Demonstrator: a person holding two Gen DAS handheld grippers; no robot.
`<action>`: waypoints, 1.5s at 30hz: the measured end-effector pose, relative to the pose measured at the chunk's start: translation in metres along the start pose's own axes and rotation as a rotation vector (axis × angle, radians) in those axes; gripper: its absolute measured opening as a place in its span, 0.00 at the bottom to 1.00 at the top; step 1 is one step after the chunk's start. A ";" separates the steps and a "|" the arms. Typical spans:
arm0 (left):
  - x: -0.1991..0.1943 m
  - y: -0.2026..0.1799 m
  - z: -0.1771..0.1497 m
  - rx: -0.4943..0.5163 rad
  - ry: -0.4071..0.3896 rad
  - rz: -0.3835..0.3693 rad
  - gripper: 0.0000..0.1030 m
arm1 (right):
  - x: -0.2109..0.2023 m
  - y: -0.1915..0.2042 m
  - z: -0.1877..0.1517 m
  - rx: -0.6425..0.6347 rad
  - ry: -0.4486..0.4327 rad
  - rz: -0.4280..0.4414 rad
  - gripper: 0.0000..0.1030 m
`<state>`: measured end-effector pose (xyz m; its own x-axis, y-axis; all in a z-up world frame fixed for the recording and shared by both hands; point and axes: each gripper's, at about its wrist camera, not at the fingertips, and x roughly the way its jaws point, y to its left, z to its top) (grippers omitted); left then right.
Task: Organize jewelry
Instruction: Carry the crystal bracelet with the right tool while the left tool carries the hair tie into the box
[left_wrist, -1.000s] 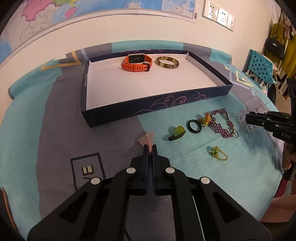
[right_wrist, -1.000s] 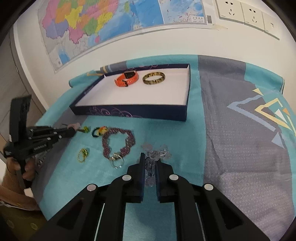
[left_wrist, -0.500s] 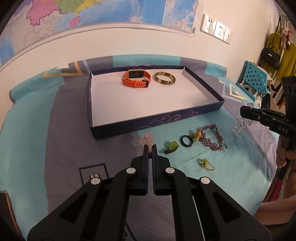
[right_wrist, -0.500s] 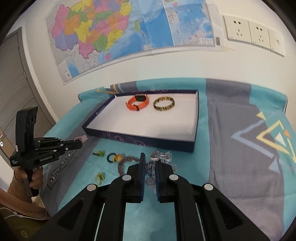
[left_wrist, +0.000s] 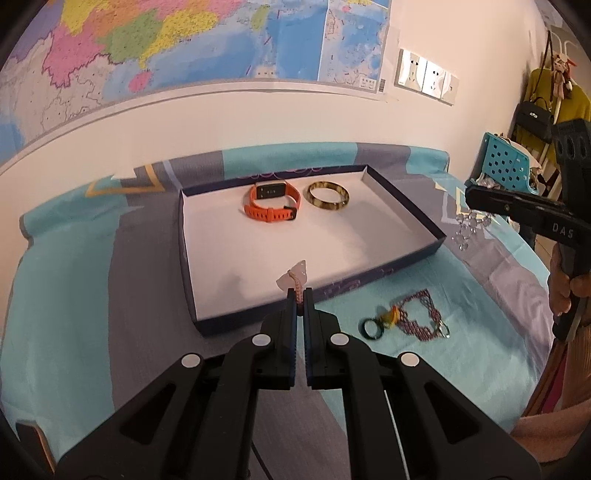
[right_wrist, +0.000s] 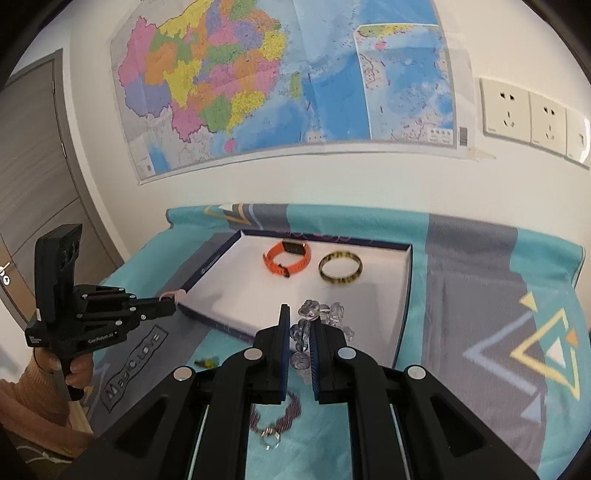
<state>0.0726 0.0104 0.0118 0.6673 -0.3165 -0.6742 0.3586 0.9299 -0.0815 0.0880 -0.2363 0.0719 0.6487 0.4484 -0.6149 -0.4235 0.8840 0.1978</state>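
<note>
Right wrist: box wall fronts watch, bangle.

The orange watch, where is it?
The orange watch lies inside the box, near its far wall, just left of the brown bangle in both wrist views.

Tray front floor bare; watch, bangle crowd back

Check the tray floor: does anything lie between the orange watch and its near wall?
No. In the left wrist view the white floor of the tray is bare from the orange watch down to the near wall.
</note>
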 end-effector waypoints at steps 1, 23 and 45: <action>0.002 0.001 0.002 -0.001 0.000 0.000 0.04 | 0.002 0.000 0.003 -0.004 -0.001 -0.001 0.08; 0.044 0.017 0.038 -0.013 0.027 0.006 0.04 | 0.071 -0.011 0.040 -0.015 0.072 -0.009 0.08; 0.077 0.021 0.051 -0.007 0.072 0.014 0.04 | 0.121 -0.019 0.041 -0.033 0.161 -0.052 0.08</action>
<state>0.1648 -0.0040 -0.0044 0.6234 -0.2891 -0.7265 0.3449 0.9355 -0.0763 0.2001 -0.1932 0.0249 0.5617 0.3729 -0.7385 -0.4140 0.8995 0.1393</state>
